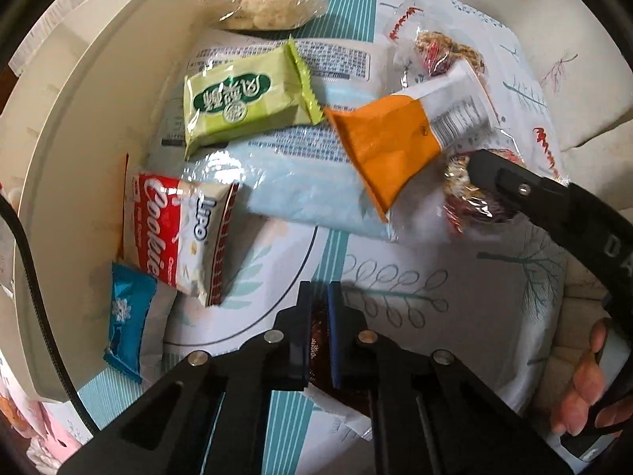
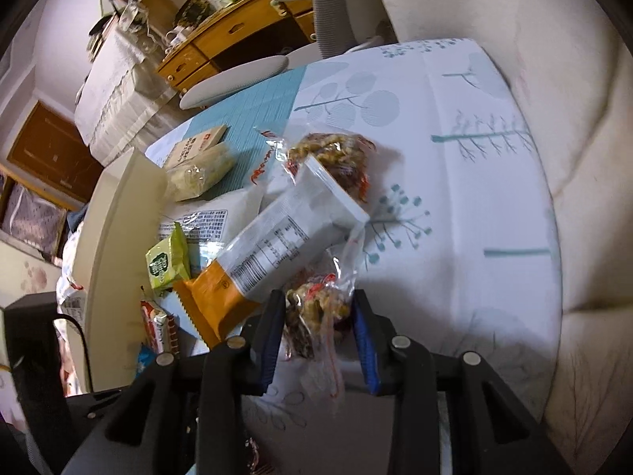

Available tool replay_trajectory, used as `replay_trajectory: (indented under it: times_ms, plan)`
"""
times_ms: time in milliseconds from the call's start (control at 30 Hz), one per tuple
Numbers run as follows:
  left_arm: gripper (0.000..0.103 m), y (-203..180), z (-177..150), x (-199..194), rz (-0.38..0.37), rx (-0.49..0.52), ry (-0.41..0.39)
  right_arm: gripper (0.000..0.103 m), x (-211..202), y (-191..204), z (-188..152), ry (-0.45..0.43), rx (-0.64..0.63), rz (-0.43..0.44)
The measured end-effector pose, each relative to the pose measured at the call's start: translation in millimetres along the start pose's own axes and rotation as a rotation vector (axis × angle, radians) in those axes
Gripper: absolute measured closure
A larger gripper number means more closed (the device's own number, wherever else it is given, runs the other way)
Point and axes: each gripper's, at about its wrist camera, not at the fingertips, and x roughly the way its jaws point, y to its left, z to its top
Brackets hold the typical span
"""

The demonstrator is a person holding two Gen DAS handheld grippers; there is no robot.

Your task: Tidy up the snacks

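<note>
Legibly, "LiPO Cookies" pack (image 1: 186, 233) lies beside green packet (image 1: 245, 101).

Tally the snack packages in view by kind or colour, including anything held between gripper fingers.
Clear nut-cluster bags: 2
Clear bag of pale puffs: 1
Green packet: 1
Orange-and-white packet: 1
Red cookie packet: 1
Blue packet: 1
Large pale blue bag: 1
Dark brown packet: 1
Total: 9
</note>
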Motion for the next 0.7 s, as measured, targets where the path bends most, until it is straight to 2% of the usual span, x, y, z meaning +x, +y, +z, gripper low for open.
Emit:
replay_trajectory:
  times_ms: [200, 600, 700]
  plan:
    - [0.101, 11.7, -17.5, -7.9, -0.043, 0.008, 0.017, 0.069, -14.7, -1.5, -13.4, -0.008, 0.033, -0.002]
    - [0.101, 48.1, -43.4, -74.6, -0.210, 0.043, -0.118, 0.069, -42.2, 2.7, -39.5, -0.020, 0.064, -0.040]
    - [0.101, 58.2, -35.3, -77.5, -0.229, 0.036, -0.118, 0.069, -50.1, 7.7, -44.0, -0.031, 0.068, -0.042]
